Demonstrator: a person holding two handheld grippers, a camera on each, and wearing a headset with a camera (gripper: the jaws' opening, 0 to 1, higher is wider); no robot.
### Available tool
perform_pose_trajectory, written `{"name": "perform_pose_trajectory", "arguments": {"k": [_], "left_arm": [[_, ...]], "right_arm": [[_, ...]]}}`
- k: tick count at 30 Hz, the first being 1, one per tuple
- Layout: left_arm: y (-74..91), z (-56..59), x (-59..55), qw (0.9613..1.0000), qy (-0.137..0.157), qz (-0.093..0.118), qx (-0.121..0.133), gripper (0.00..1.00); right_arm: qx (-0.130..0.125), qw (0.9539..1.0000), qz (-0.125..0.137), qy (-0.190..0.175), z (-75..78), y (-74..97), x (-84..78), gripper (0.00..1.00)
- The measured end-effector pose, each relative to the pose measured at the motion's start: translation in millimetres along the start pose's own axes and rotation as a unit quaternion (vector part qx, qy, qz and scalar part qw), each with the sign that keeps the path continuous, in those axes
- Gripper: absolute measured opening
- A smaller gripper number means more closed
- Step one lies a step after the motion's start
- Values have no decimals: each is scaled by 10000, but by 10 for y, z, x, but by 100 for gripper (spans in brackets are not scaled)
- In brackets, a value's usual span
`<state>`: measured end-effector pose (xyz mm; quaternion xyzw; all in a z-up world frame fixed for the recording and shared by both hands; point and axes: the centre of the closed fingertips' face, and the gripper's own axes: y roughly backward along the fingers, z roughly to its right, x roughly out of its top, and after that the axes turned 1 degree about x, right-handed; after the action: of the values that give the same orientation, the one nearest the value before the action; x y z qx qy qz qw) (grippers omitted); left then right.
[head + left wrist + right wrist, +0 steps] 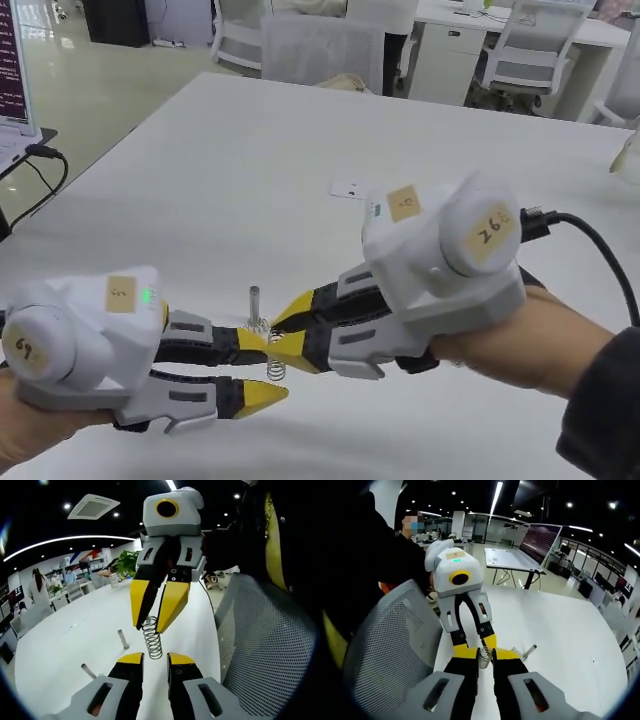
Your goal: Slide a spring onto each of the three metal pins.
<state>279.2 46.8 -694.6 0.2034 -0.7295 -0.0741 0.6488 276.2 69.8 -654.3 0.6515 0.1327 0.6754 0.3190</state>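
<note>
Yellow-tipped right tool (150, 626) pinches the spring (152, 641); left tool's (156, 660) jaws parted.

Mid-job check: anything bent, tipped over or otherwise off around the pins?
Nothing stands out. The silver coil spring is pinched, uncrushed, in the right tongs; the short grey metal pin stands upright on the white table.
</note>
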Motion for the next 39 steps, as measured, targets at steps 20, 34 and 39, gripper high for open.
{"name": "perform_pose_trajectory", "arguments": {"k": [20,34,39], "left_arm": [[185,-170,-97,9969,620,173,461,30],[265,-257,-153,9921,933,308,775,43],[286,-281,-159,9906,1017,365,843,49]], "right_arm": [[-793,9960,-47,-400,480,409,-299,7],[-1242,9904,37,-607,738,553,-394,7],[-1343,9890,63,-621,789,563,-387,7]]}}
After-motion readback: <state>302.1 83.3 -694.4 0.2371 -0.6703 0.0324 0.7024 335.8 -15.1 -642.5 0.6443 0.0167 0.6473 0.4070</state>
